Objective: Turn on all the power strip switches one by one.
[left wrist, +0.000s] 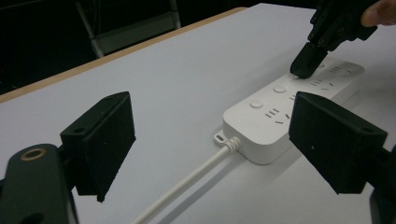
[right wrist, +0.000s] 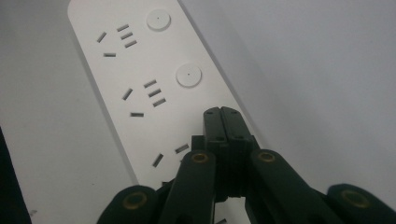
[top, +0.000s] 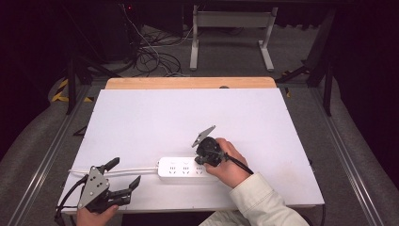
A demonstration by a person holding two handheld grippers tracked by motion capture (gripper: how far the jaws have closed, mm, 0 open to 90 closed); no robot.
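Note:
A white power strip point(top: 181, 168) point(left wrist: 289, 100) point(right wrist: 140, 79) lies flat near the table's front edge, its white cable point(top: 122, 169) point(left wrist: 187, 182) running off to the left. My right gripper point(top: 203, 160) point(left wrist: 306, 70) point(right wrist: 220, 112) is shut, its joined tips pressed down on the strip's top at the right end of the row of round buttons point(right wrist: 188, 75). Whatever lies under the tips is hidden. My left gripper point(top: 126, 171) point(left wrist: 212, 126) is open and holds nothing, low over the table just left of the strip, above the cable.
The white table top point(top: 188, 113) has a wooden strip point(top: 188, 83) along its far edge. Beyond it are a metal frame point(top: 230, 19) and loose cables point(top: 150, 56) on the floor.

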